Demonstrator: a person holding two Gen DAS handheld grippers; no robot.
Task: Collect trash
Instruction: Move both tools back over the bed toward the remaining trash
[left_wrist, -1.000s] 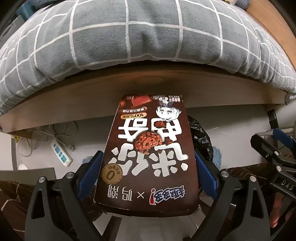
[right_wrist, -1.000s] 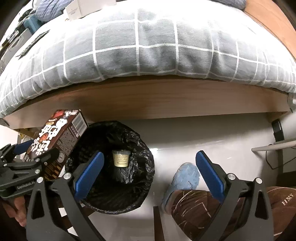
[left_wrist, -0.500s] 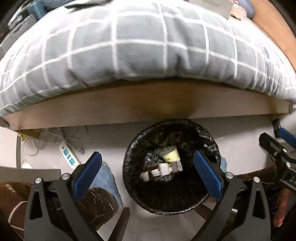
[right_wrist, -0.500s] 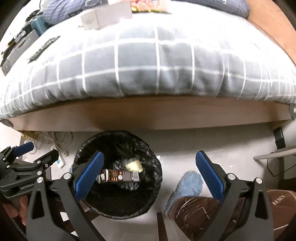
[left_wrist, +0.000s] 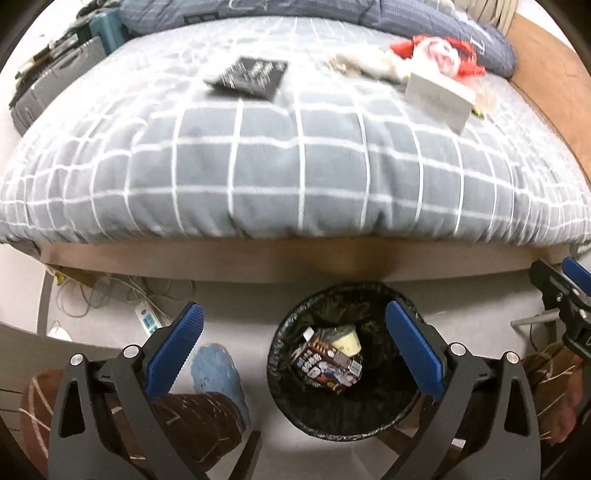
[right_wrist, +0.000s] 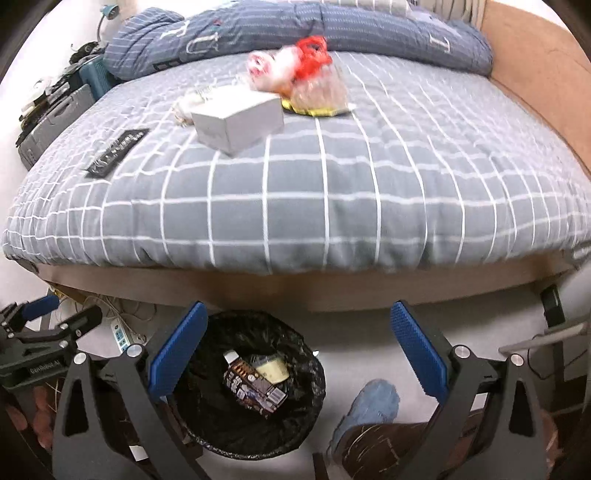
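Both grippers hang over the floor at the foot of the bed with nothing in them: the left gripper (left_wrist: 293, 343) has its blue pads spread wide, and the right gripper (right_wrist: 299, 347) stands just as wide and empty. Below them the black-lined bin (left_wrist: 284, 406) already holds a brown snack box (left_wrist: 325, 363) and a small pale cup (left_wrist: 347, 341).

What is left to collect lies up on the checked quilt (right_wrist: 332, 199). From the right gripper's view, a white box (right_wrist: 238, 123) sits at about eleven o'clock, a clear crinkly bag with red on top (right_wrist: 314, 83) at twelve o'clock just behind it, and a flat black packet (right_wrist: 118, 151) out at ten o'clock.

The white box looks like light, stiff card; I'd take it across its two long sides, gently enough not to cave them in. The bag looks soft and slippery, so a pinch on the bunched red top seems safest. The black packet lies flat on soft bedding, and I'd guess an edge has to be pressed into the quilt to get a pad under it.
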